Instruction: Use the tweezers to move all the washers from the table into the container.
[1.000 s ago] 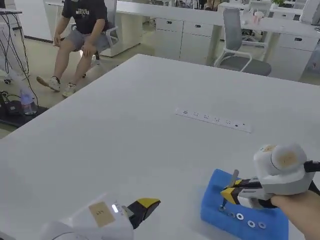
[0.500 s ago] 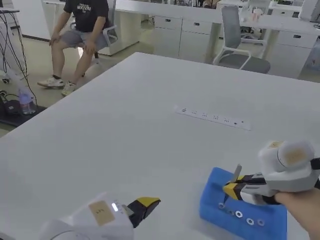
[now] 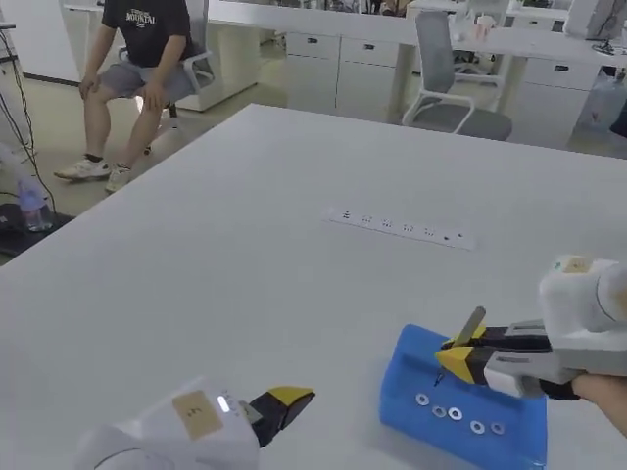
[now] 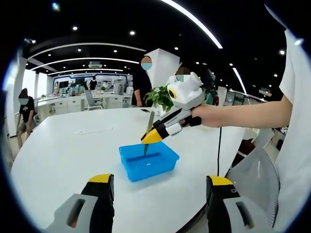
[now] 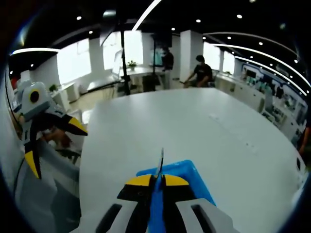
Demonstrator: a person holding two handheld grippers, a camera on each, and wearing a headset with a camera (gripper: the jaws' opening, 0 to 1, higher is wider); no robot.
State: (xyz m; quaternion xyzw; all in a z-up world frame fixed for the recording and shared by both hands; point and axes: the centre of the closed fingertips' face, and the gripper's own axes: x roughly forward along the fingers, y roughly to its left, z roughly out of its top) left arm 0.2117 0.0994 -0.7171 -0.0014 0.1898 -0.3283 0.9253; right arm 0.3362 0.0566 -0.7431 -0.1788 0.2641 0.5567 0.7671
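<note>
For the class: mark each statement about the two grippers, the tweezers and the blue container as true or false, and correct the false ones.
1. The right gripper is closed on the tweezers. True.
2. Several washers lie inside the blue container. True.
3. The left gripper is clamped on a washer. False: its jaws stand wide apart with nothing between them.
4. The tweezers' tip hangs over the power strip. False: it points down over the container, which sits nearer the person than the strip on the white table.
5. The container stands on top of the power strip. False: it rests on the table, apart from the strip.
</note>
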